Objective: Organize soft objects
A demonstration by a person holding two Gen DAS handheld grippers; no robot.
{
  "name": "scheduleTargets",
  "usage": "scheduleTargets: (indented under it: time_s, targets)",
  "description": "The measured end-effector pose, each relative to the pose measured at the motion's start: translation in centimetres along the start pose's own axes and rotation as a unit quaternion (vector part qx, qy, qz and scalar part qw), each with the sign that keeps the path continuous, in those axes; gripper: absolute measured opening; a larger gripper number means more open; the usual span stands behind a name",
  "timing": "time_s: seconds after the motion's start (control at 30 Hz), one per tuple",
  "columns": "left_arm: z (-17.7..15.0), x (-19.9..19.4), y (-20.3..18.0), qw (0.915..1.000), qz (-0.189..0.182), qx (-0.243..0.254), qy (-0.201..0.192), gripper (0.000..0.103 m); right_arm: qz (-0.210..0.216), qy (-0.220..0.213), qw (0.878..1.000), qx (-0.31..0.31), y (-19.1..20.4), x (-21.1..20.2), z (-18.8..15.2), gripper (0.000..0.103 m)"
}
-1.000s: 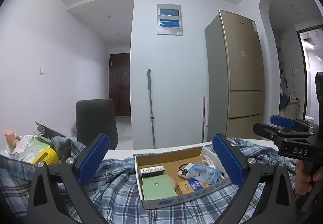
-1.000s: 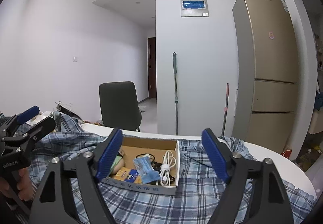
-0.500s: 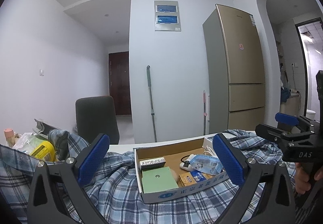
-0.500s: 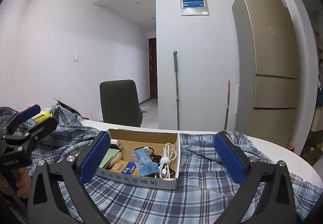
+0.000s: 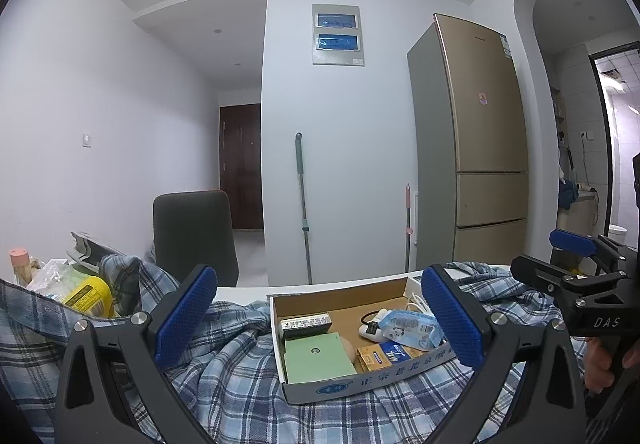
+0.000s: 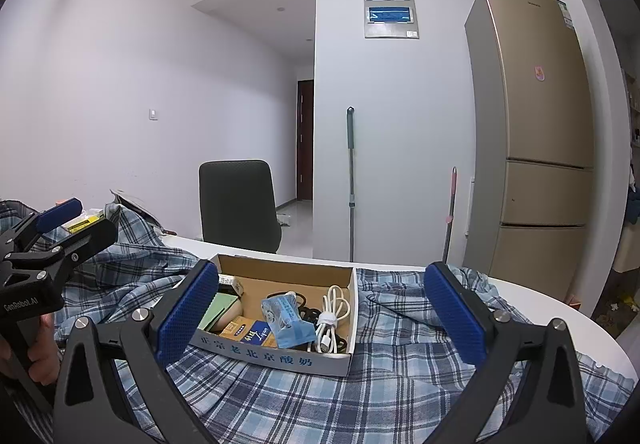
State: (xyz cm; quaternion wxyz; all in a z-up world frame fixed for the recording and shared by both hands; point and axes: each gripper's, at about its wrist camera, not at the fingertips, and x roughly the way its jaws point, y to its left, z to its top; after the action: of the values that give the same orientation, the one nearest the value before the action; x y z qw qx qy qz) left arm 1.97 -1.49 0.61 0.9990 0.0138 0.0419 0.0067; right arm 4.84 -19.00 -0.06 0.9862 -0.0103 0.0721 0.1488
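— On the white surface (image 6: 560, 308), the blue plaid cloth shirt (image 6: 400, 376) lies rumpled under the open cardboard box (image 6: 280, 354). Risk?

— Both the left gripper (image 5: 316, 318) and right gripper (image 6: 320, 314) gape wide, empty; tugging the shirt could tip the box.

blue-and-white plaid cloth shirt (image 6: 380, 396): soft, matt, creased, beneath right claw (image 6: 320, 308) | open brown cardboard box (image 6: 280, 354): matt paper, between its pads | pads: blue textured rubber | white table (image 6: 560, 304): smooth, right of it
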Motion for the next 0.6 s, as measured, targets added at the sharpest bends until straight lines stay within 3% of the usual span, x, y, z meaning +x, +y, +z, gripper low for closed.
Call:
scheduleTargets:
  time_s: [0.6]
  targets:
    - [0.09,0.2,-0.26,1.0,0.004,0.001,0.007,0.103,0.0,-0.001,1.0,0.003,-0.15,-0.06,0.14,0.103]
